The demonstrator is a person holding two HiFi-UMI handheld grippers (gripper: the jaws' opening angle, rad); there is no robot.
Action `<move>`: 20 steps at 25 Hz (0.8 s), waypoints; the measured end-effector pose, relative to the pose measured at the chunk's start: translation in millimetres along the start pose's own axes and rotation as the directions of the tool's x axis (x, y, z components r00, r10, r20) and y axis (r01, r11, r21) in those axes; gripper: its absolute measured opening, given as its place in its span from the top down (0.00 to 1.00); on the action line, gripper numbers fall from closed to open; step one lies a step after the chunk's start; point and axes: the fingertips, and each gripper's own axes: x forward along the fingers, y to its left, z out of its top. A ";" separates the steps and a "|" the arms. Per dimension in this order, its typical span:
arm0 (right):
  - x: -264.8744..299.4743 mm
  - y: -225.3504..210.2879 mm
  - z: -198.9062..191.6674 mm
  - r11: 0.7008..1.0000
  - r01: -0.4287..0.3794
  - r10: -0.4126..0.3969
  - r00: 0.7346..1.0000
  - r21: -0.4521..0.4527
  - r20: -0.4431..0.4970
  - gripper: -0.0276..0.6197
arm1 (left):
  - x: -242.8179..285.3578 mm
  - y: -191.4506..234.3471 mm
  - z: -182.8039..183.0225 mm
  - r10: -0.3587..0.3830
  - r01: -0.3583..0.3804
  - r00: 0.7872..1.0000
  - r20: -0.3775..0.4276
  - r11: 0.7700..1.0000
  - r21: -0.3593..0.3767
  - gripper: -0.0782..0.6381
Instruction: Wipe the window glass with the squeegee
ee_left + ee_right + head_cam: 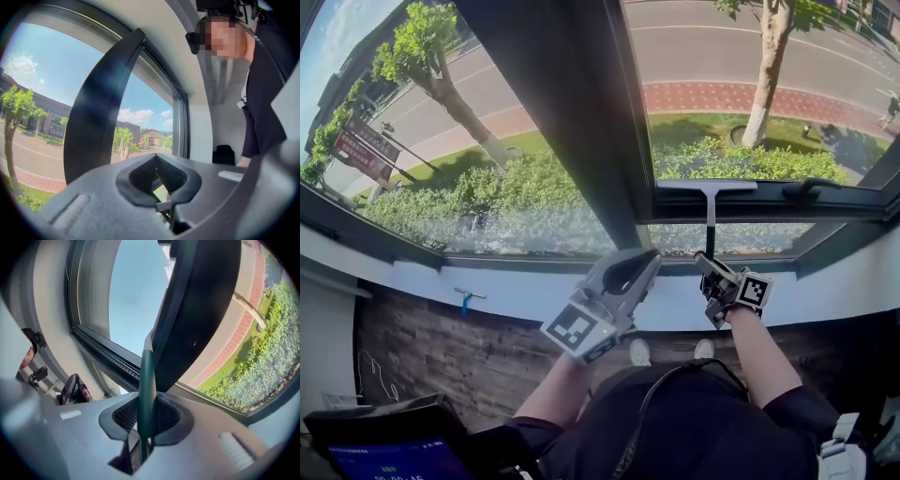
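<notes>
The squeegee (pixel 709 190) has a pale blade and a dark thin handle. Its blade lies flat against the lower part of the right window pane (pixel 741 75), just above the frame's bottom rail. My right gripper (pixel 709 266) is shut on the bottom of the handle above the white sill; in the right gripper view the green-black handle (pixel 146 380) rises from between the jaws. My left gripper (pixel 649 260) is shut on nothing and hovers over the sill below the dark centre mullion (pixel 558 112), apart from the squeegee. The left gripper view shows its jaws (pixel 159 180) closed together.
A small blue-handled tool (pixel 466 299) lies on the white sill (pixel 506 291) at the left. A black window handle (pixel 807 187) sits on the right frame. A tablet (pixel 389 450) is at the bottom left. Brick wall runs below the sill.
</notes>
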 end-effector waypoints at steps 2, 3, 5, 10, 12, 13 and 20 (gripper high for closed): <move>0.0 -1.6 -1.0 1.000 -0.003 0.003 1.000 0.001 -0.008 0.85 | 0.1 1.7 -0.5 0.009 -0.009 1.000 -0.006 1.000 -0.003 0.89; -0.1 -2.3 -1.2 1.000 -0.004 0.004 1.000 0.002 -0.012 0.85 | 0.0 1.4 -1.5 0.002 -0.002 1.000 -0.001 1.000 -0.002 0.88; -0.9 -4.3 -1.9 1.000 0.002 -0.002 1.000 0.006 -0.020 0.85 | -1.1 0.5 -5.7 -0.018 0.018 1.000 0.011 1.000 0.006 0.89; -3.3 -5.7 -2.7 1.000 0.010 -0.010 1.000 0.008 -0.028 0.85 | -0.2 0.3 -6.7 -0.017 0.017 1.000 0.004 1.000 0.003 0.88; -3.7 -4.7 -3.0 1.000 0.009 -0.009 0.999 0.001 -0.032 0.85 | -0.4 0.0 -7.7 -0.019 0.019 1.000 -0.001 1.000 0.005 0.88; -3.9 -3.8 -2.9 1.000 0.009 -0.009 0.999 -0.009 -0.035 0.85 | -0.2 0.1 -7.8 -0.018 0.018 1.000 -0.005 1.000 0.005 0.88; -8.6 7.8 8.3 0.992 0.016 -0.019 1.000 -0.129 -0.024 0.85 | 2.2 -0.8 -11.7 -0.033 0.033 0.999 0.006 0.999 0.004 0.89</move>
